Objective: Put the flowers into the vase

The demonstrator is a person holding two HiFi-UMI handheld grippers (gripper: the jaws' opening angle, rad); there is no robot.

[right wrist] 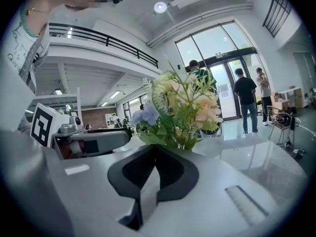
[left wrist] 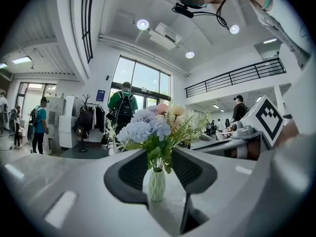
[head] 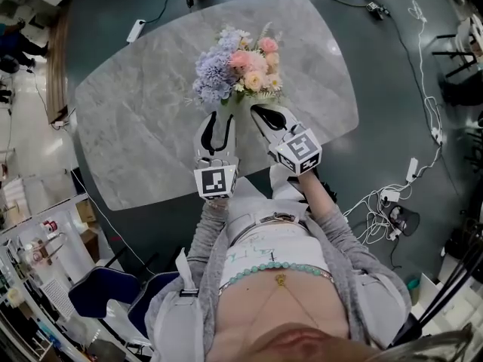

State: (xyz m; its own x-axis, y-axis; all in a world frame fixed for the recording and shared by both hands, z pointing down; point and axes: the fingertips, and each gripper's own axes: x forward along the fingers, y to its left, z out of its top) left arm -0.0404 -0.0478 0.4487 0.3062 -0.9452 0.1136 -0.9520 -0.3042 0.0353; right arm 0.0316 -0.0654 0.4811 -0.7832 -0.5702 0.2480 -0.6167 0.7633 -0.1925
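While flowers (head: pixel 238 70) sit in vase (left wrist: pixel 157 184) on table (head: pixel 136 127), cables (head: pixel 430 111) trail nearby.

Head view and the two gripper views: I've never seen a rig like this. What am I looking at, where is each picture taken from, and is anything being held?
There is no robot here. A person holds a hand tool with two jaws, called a gripper, in each hand. The head view comes from a camera on the person's head, looking down over both tools at a grey marble table. The other two pictures come from cameras riding on the tools, each looking along its own jaws.

On the table stands a small white vase with the flowers already in it. The left gripper has its jaws apart; the vase shows between them, but the pads do not touch it. The right gripper has its jaws closed together right at the leaves. Whether a stem is pinched I cannot tell.
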